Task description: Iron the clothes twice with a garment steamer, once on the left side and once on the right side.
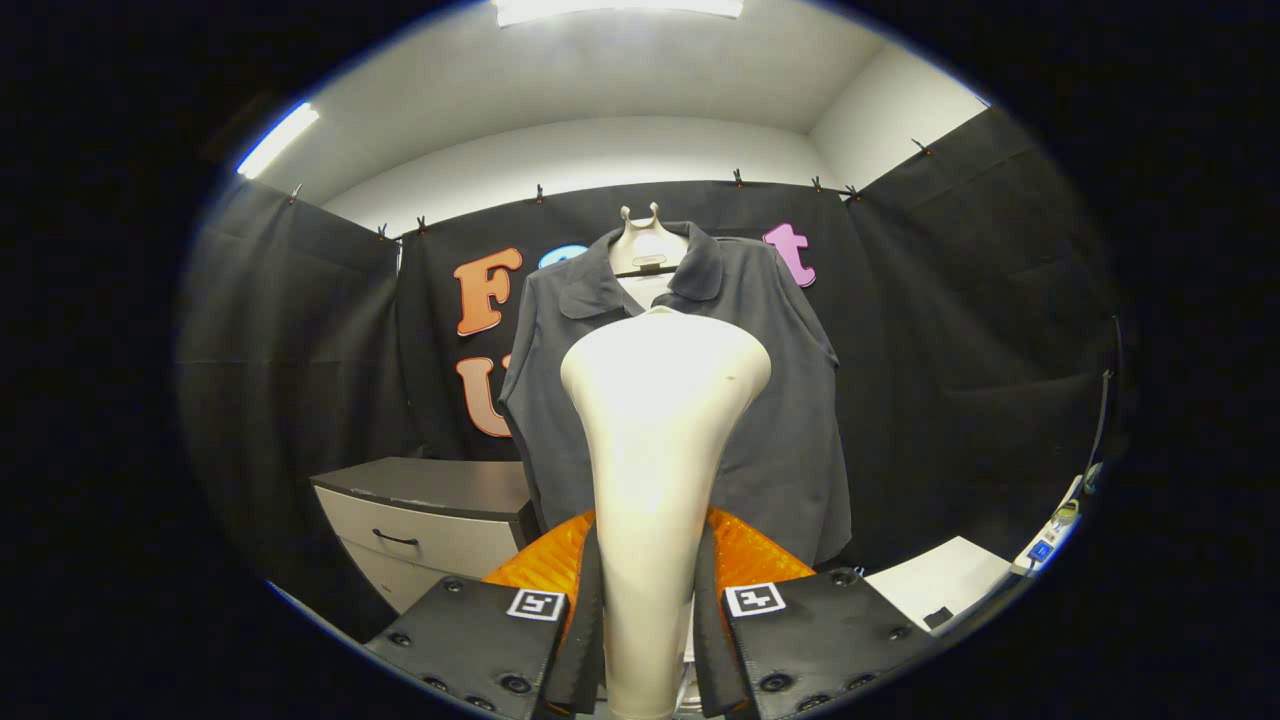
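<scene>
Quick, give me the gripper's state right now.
Gripper: shut on the steamer, both fingers pressing its cream handle, head pointed at the grey shirt hanging beyond.

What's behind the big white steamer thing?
Behind the steamer, held between the gripper fingers, hangs a dark grey shirt on a hanger. The steamer covers the shirt's middle, so its buttons there cannot be seen.
</scene>
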Demonstrator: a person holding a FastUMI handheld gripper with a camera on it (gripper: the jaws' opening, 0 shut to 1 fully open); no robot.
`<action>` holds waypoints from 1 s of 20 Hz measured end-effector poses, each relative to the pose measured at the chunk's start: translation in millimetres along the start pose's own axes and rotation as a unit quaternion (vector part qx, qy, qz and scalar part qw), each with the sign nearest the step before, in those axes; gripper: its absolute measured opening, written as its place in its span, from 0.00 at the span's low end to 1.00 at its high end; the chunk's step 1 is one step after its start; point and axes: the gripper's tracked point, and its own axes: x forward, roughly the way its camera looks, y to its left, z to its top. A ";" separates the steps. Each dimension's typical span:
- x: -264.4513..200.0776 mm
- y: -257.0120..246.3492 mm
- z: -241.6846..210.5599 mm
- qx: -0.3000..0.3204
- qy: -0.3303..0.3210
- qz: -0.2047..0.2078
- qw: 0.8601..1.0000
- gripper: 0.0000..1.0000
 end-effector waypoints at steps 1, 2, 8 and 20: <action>-2.7 2.5 3.8 -0.007 -0.005 0.001 1.000 0.44; -4.2 4.7 7.7 -0.013 -0.008 0.002 1.000 0.44; -22.3 16.6 26.9 -0.023 -0.026 0.010 0.999 0.44; -41.4 25.9 38.1 -0.028 -0.042 0.019 0.999 0.44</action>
